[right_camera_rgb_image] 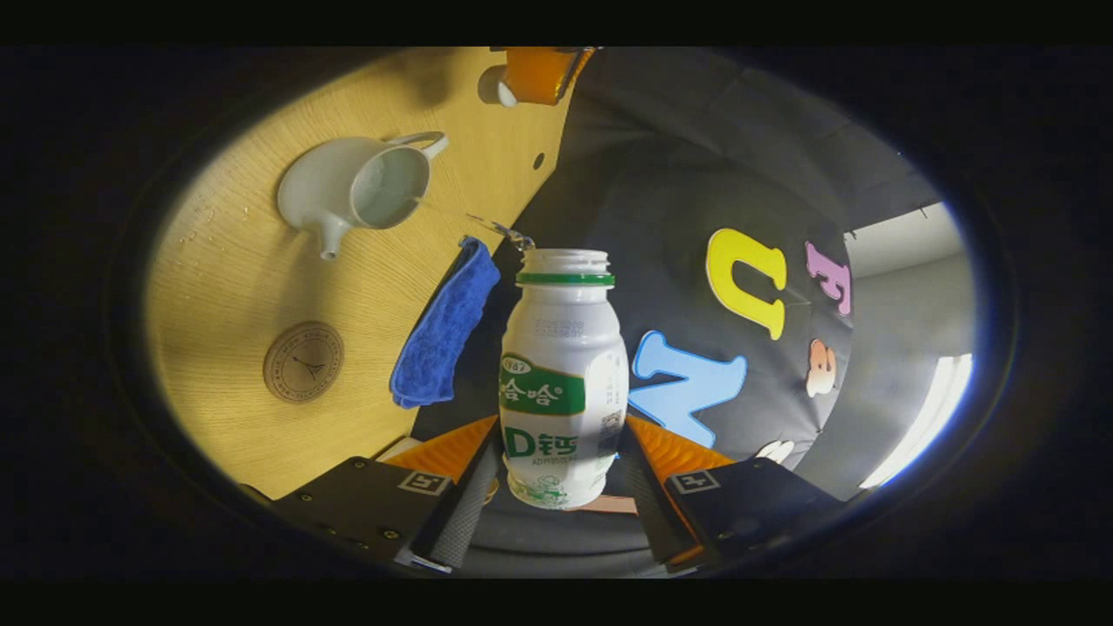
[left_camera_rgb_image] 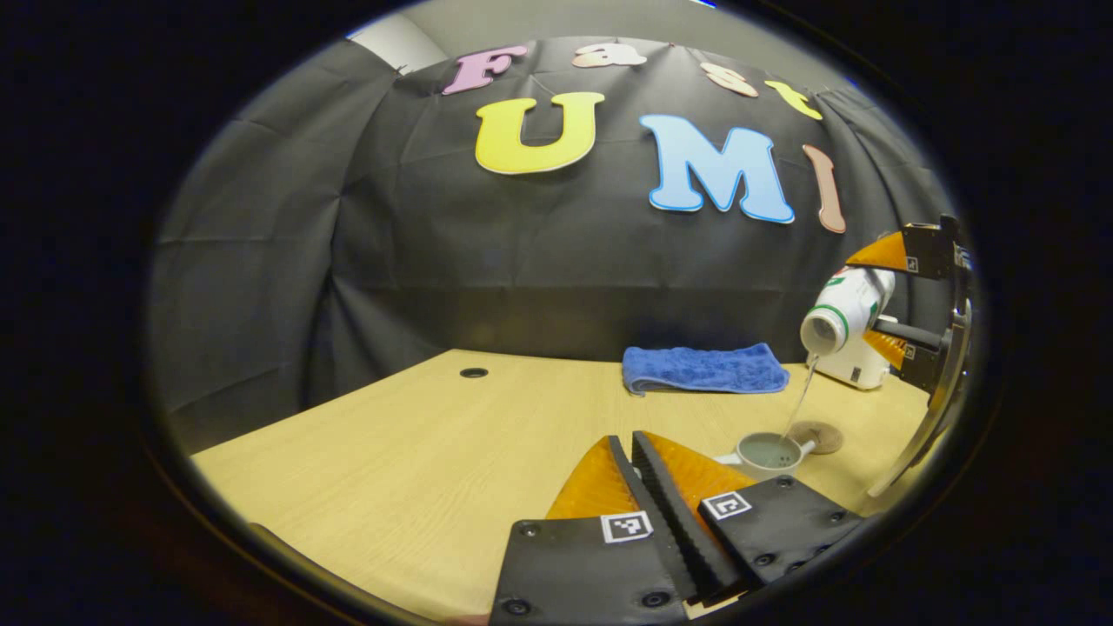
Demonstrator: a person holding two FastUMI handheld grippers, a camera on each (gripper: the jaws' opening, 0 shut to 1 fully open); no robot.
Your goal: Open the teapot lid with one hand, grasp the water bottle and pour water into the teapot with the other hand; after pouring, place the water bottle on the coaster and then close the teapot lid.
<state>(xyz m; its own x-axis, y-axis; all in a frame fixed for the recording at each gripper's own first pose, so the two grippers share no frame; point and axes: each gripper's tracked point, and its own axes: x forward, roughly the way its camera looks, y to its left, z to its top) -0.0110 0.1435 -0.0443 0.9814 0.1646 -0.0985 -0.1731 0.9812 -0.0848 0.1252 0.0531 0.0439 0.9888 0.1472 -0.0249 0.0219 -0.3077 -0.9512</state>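
Right tongs (right_camera_rgb_image: pixel 561 474) clench the tipped water bottle (right_camera_rgb_image: pixel 563 382) above the open teapot (right_camera_rgb_image: pixel 356 187); left tongs (left_camera_rgb_image: pixel 642 474) closed

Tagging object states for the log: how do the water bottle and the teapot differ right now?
The water bottle is held off the table between the right gripper's fingers, tipped over; the teapot stands upright on the table. The bottle gives out a thin stream; the teapot takes it in. Both are white and uncovered.
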